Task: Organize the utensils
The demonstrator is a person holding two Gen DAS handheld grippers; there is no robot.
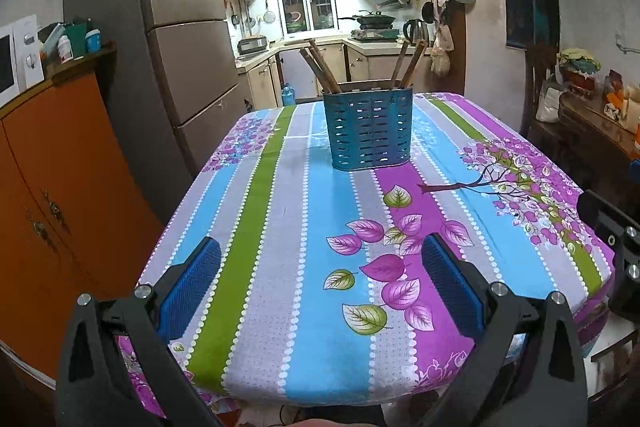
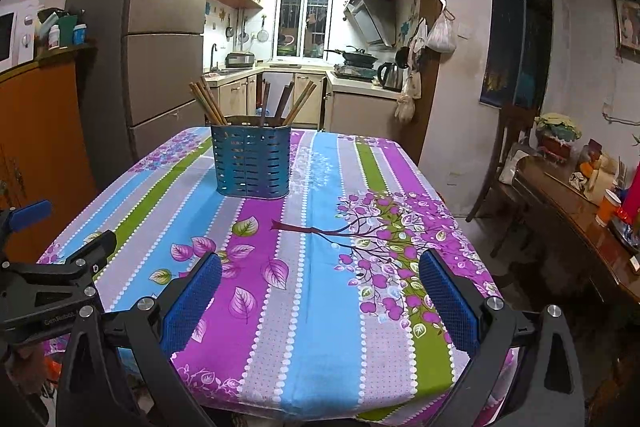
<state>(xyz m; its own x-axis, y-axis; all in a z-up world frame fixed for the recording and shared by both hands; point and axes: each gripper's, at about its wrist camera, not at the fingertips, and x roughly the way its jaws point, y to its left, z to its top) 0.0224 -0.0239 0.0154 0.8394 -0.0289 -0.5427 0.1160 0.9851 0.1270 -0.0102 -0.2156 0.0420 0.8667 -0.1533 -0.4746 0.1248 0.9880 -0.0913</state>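
Black claw frames, blue dimpled pads, silver screws (round-headed)

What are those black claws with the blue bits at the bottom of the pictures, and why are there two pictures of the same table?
Those claws are grabbers, and a person holds one in each hand. Each grabber has a small camera looking forward along its two fingers, so there are two pictures. One is from the left gripper, the other from the right gripper. The blue bits are grippy pads on the fingers. Both grabbers are open and hold nothing.

The table wears a striped tablecloth with purple leaves. On it stands a blue holder with slots in its sides. Brown chopsticks and a few darker sticks poke out of its top. No loose utensils show on the cloth.
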